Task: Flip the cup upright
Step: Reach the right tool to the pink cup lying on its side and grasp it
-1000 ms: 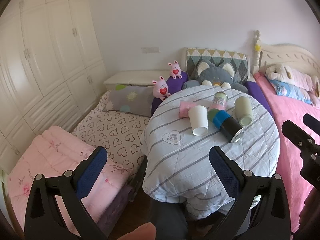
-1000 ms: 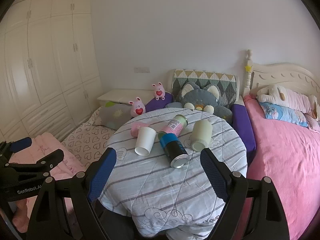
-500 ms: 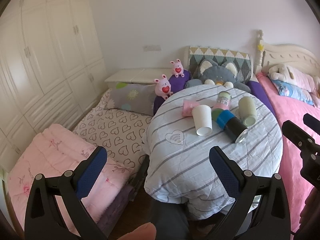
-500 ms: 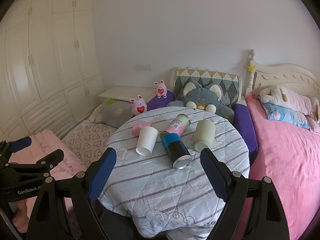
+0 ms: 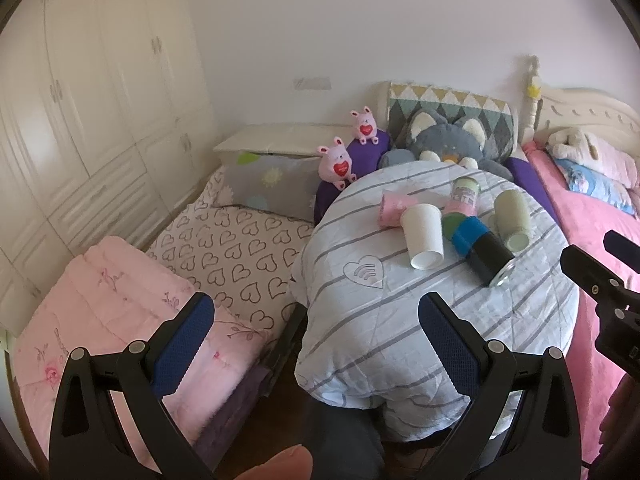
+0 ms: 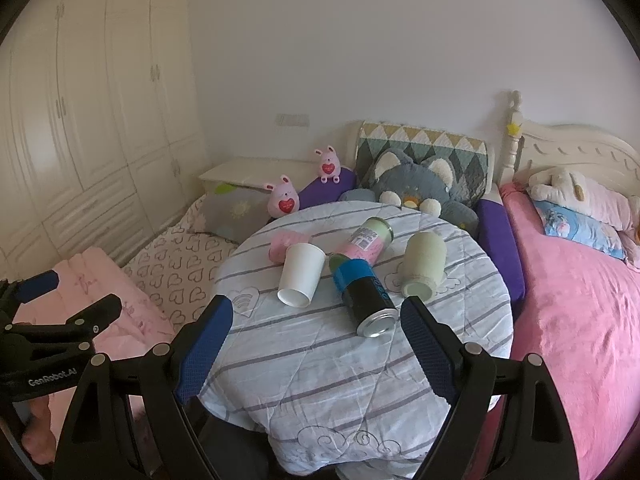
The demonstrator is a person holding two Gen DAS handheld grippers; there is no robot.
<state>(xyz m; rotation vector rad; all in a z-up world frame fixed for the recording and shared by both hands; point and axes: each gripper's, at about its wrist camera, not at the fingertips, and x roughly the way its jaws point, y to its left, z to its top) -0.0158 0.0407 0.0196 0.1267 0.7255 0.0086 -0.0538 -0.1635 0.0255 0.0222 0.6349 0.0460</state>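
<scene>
At frame centre, the white cup (image 6: 301,277) lies sideways on the worktop (image 6: 320,360). Both tools, left tool (image 5: 316,334) and right tool (image 6: 316,334), hang open, empty; approach comes next.

A matt white paper cup (image 6: 301,279) lies on the round counter's quilted striped cloth (image 6: 320,360), mid-frame; the black can (image 6: 366,304) beside it has a glossy metal end; the right tool (image 6: 316,344) shows textured blue pads (image 6: 204,340) on matt black plastic
</scene>
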